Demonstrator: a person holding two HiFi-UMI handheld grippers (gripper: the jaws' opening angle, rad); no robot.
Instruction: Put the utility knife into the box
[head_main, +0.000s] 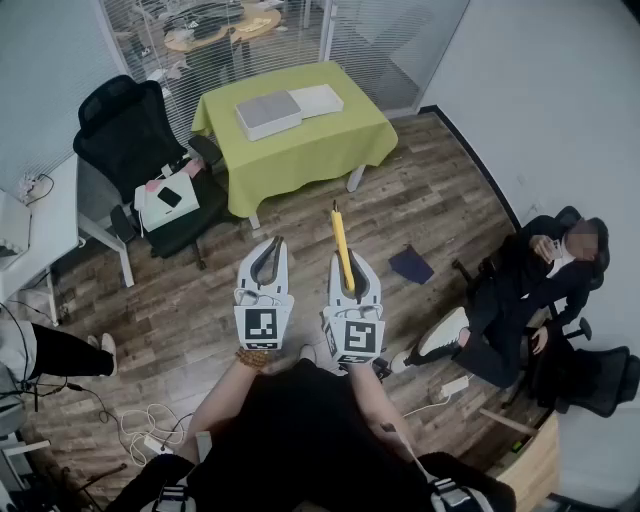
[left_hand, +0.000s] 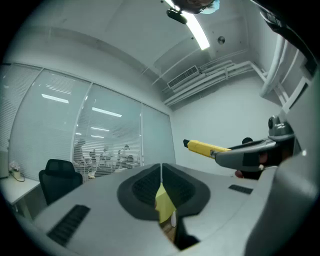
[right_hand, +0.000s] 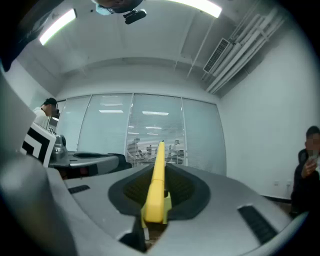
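My right gripper (head_main: 349, 262) is shut on a yellow utility knife (head_main: 341, 245), which sticks out forward past the jaws. In the right gripper view the knife (right_hand: 157, 185) runs up between the dark pads (right_hand: 187, 192). My left gripper (head_main: 272, 246) hangs beside it, shut with nothing held; its pads (left_hand: 145, 187) meet along a thin line. Both are held in the air above the wooden floor, well short of the green-covered table (head_main: 300, 150). A grey box (head_main: 268, 113) and a white box (head_main: 316, 99) lie on that table. The left gripper view catches the knife (left_hand: 205, 148) at its right.
A black office chair (head_main: 125, 130) stands left of the table, and another chair holding small items (head_main: 165, 200) sits in front of it. A person sits at the right (head_main: 530, 290). A dark blue folder (head_main: 411, 264) lies on the floor. A white desk (head_main: 40, 240) stands left, and cables (head_main: 150, 425) lie near my feet.
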